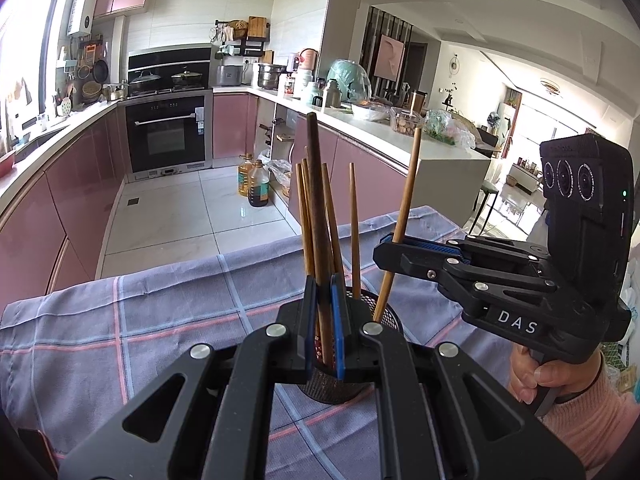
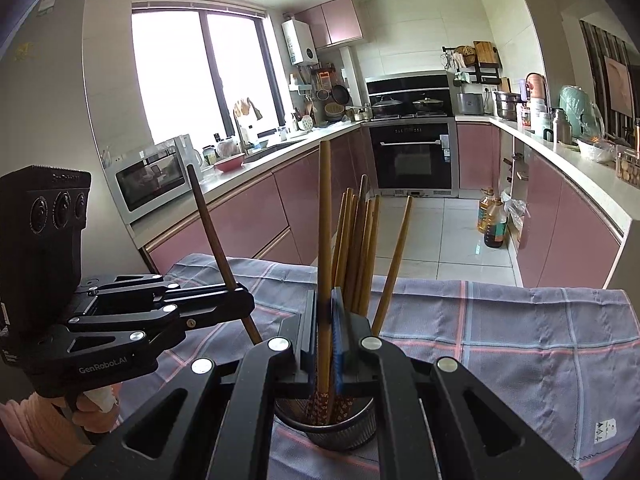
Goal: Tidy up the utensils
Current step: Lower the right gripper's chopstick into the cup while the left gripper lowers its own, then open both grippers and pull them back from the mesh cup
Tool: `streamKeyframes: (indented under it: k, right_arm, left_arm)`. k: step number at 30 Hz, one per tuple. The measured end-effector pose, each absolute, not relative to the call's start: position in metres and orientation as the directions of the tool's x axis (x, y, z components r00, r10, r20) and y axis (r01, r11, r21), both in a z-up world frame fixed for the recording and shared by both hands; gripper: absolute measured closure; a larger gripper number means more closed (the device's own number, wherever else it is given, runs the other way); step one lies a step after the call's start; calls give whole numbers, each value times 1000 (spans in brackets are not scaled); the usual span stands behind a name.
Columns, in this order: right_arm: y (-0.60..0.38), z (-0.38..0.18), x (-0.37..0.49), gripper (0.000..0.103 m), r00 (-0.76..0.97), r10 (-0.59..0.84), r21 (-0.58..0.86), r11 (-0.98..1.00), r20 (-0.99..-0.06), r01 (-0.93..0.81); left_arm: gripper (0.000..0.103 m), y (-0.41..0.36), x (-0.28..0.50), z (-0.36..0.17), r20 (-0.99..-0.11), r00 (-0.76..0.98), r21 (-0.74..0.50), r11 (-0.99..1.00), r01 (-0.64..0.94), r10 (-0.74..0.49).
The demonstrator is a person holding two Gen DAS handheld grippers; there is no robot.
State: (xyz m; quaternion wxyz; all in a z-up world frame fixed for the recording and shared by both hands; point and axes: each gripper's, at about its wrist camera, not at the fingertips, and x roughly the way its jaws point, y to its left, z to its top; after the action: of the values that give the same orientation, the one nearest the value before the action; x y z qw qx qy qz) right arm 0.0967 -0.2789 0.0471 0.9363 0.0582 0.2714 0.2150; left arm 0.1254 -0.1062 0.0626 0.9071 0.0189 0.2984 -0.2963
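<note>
Checked cloth [image 1: 120, 332] — both jaws clamping chopsticks [image 1: 320, 216].

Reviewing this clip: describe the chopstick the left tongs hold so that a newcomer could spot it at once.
Start at the checked cloth and find the mesh holder standing on it, full of chopsticks. One dark chopstick leans out to the holder's left in the right wrist view, pinched mid-length by the left tongs. It is darker brown than the rest.

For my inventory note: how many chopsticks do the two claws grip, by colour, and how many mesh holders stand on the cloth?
Dark brown chopstick, in left claw: 1
Light brown chopstick, in right claw: 1
Mesh holder: 1
Total: 3
</note>
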Motion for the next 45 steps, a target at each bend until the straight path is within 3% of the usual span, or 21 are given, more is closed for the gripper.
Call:
streamKeyframes:
  k: [45]
  right_arm:
    - [-285, 27, 131, 97, 730, 444, 303, 895, -520, -328]
  left_arm:
    - [95, -122, 169, 37, -603, 616, -171, 837, 520, -506]
